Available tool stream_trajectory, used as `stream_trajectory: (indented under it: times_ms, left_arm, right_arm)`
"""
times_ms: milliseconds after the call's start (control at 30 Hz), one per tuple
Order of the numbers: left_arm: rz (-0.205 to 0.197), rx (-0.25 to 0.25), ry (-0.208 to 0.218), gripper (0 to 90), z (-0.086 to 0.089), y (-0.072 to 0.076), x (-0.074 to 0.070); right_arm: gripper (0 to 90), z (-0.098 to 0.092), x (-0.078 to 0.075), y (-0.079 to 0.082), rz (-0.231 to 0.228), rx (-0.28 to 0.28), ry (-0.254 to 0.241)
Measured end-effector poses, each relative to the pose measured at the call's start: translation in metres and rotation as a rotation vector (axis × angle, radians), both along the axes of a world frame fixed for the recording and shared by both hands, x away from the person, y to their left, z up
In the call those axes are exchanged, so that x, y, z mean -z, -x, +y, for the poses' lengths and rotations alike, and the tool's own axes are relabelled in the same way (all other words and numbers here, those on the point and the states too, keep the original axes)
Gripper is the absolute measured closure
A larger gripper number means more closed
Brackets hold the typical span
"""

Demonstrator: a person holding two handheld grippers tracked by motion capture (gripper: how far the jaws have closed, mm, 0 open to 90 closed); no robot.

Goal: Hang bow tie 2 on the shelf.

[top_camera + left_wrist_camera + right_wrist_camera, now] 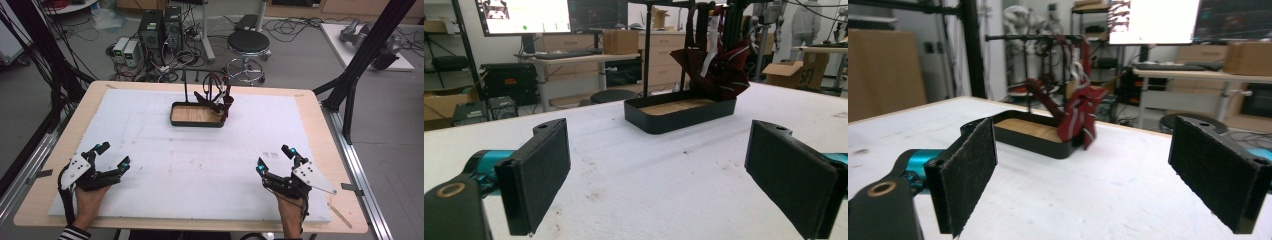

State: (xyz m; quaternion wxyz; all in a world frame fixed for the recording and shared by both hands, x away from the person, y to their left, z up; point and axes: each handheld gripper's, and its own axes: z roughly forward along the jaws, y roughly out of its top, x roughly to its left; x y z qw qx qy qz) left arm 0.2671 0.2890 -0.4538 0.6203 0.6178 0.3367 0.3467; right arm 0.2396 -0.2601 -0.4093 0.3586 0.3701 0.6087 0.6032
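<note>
both grippers rest at the near edge, left gripper [111, 156] and right gripper [274, 157], jaws wide apart, empty. the dark red necktie [221, 102] hangs on the rack over the tray [196, 121], far side. risk: snagging the rack, tipping it.

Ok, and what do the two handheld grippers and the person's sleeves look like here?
Both the left gripper and right gripper are black, with teal tips, flat black padded jaws and a pale grey three-cornered plate on top. A black cable trails from the left one. The left wrist wears a black-and-white striped sleeve.
</note>
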Motion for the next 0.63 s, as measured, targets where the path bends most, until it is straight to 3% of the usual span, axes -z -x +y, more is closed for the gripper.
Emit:
stream_trajectory:
  times_ms: [133, 233, 633]
  left_arm:
    - [-0.003, 0.004, 0.001, 11.3, -0.001, 0.001, 0.000]
    - [0.001, 0.003, 0.008, 11.3, 0.000, 0.001, 0.000]
    - [0.004, -0.001, 0.012, 11.3, 0.001, 0.000, 0.001]
  right_arm:
    - [11.2, -0.002, 0.012, -0.004, 0.001, 0.013, 0.035]
    - [11.2, -0.003, 0.019, -0.009, 0.000, 0.011, 0.023]
    - [11.2, 0.000, 0.035, -0.018, 0.041, 0.000, 0.063]
